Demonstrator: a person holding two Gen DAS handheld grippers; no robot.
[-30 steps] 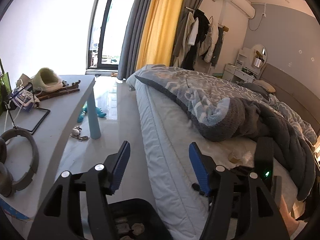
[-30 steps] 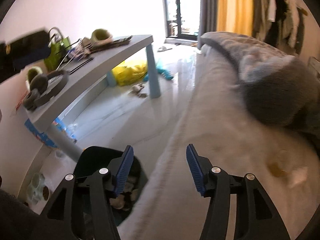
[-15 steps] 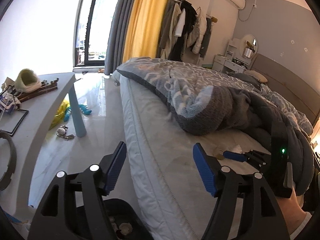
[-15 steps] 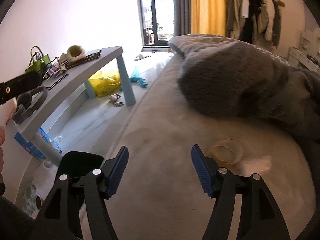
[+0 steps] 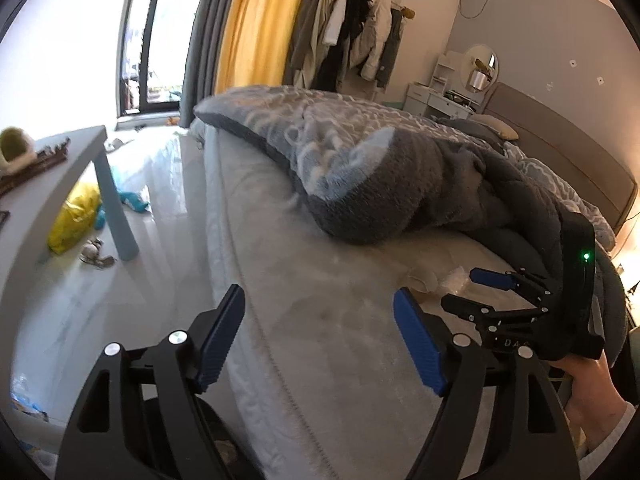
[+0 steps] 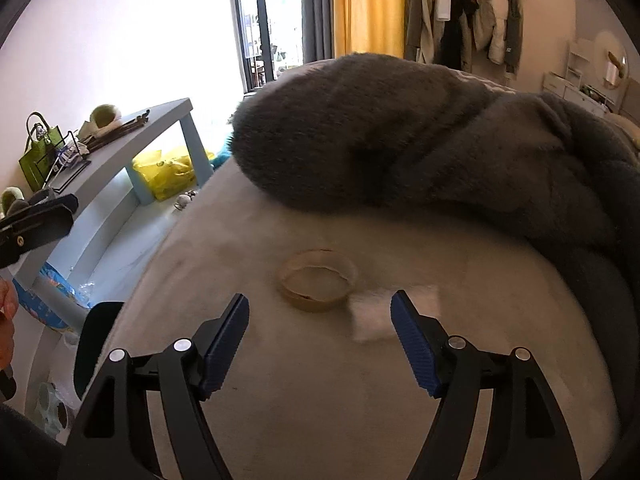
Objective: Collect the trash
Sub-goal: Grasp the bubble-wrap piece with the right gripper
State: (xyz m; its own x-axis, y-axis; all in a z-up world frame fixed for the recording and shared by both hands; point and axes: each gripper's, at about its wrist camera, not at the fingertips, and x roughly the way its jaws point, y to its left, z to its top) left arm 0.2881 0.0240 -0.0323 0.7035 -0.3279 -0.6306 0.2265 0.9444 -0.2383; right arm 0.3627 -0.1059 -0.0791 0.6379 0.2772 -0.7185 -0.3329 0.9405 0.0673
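Observation:
A beige tape ring [image 6: 318,280] and a white crumpled tissue [image 6: 380,314] lie on the pale bed sheet [image 6: 320,400]. My right gripper [image 6: 320,340] is open and empty, hovering just short of them; the tissue lies by its right finger. In the left wrist view the right gripper [image 5: 472,288] reaches toward the same trash [image 5: 440,280] on the bed. My left gripper [image 5: 320,340] is open and empty above the bed's near edge. A black trash bin [image 6: 96,344] stands on the floor beside the bed.
A grey blanket [image 6: 420,140] is heaped behind the trash. A grey-blue table [image 6: 120,160] with a green bag [image 6: 34,156] and clutter stands left. A yellow bag [image 6: 168,172] lies on the floor under it. Coats hang by the yellow curtain [image 5: 260,28].
Both grippers have moved from over the bin toward the bed. The right gripper has come close to the tape ring and tissue, which now sit larger between its fingers.

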